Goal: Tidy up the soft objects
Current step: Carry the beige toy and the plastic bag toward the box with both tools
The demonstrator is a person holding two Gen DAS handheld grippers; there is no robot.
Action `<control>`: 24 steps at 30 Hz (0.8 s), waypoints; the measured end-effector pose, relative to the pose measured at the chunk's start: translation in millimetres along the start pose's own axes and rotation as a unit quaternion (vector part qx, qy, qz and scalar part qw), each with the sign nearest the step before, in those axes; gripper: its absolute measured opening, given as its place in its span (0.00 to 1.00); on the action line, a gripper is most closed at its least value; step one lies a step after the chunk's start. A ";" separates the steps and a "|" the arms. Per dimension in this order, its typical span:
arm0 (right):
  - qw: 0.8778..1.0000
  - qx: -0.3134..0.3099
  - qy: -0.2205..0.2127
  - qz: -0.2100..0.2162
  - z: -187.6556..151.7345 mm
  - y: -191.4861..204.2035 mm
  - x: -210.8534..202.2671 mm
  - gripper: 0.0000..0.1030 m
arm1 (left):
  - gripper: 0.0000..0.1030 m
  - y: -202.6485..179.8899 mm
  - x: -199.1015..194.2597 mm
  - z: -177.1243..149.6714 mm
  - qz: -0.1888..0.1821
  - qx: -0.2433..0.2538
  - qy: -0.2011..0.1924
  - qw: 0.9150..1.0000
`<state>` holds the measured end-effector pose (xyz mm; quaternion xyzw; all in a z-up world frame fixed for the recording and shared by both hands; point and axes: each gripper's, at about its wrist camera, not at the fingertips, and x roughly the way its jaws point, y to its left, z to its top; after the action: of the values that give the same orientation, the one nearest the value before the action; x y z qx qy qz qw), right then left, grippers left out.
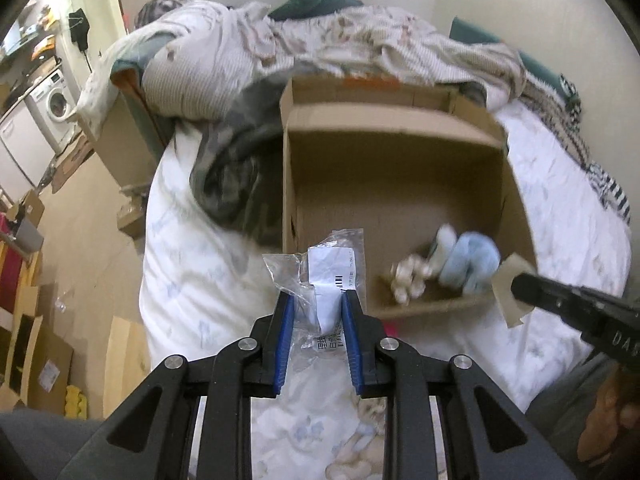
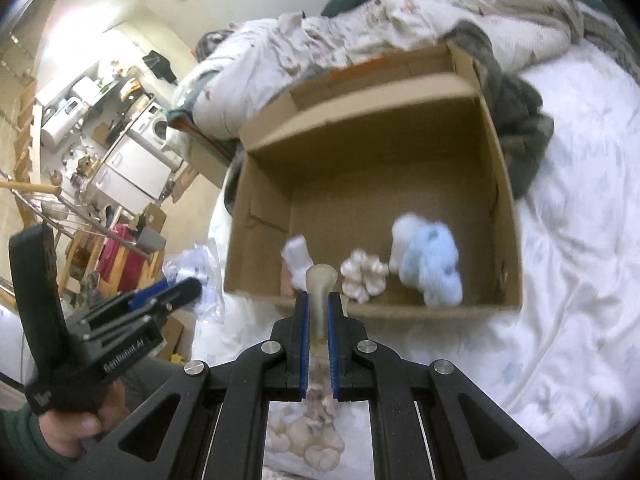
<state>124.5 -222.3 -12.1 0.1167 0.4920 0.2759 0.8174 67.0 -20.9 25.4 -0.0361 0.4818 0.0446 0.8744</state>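
Note:
An open cardboard box [image 1: 392, 148] [image 2: 500, 184] stands on the white bed. Inside lie a light blue plush toy [image 1: 474, 264] [image 2: 434, 268], a white plush [image 2: 404, 236] and a cream flower-shaped soft piece [image 1: 408, 276] [image 2: 364, 276]. My left gripper [image 1: 318, 300] is shut on a clear plastic bag with a white label [image 1: 328, 272], just before the box's near left corner. My right gripper [image 2: 318, 304] is shut on a translucent beige soft piece with a flared tip [image 2: 320, 284], at the box's near wall. The right gripper also shows in the left wrist view [image 1: 568, 300].
A crumpled quilt [image 1: 248, 52] and grey clothing [image 1: 232, 168] [image 2: 516, 120] lie behind and beside the box. White bedding [image 2: 568, 280] surrounds it. Floor with flat cardboard [image 1: 44, 344] and a washing machine [image 1: 52, 104] is left. The left gripper shows in the right wrist view [image 2: 168, 292].

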 end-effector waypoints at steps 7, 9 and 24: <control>0.999 -0.009 -0.035 -0.006 33.6 -3.8 -14.7 0.09 | 0.21 -0.8 2.7 45.3 -0.004 0.001 -0.021 1.000; 0.999 -0.011 -0.045 -0.009 42.0 -6.8 -15.0 0.09 | 0.21 -2.7 7.4 52.7 -0.004 0.002 -0.022 1.000; 0.999 0.029 -0.013 -0.031 44.7 -45.8 38.7 0.09 | 0.21 -7.3 84.7 46.3 -0.001 -0.005 0.014 1.000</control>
<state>192.8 -234.3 -40.1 0.1285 0.4920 0.2349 0.8284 151.7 -19.6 -21.4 -0.0414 0.4938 0.0451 0.8674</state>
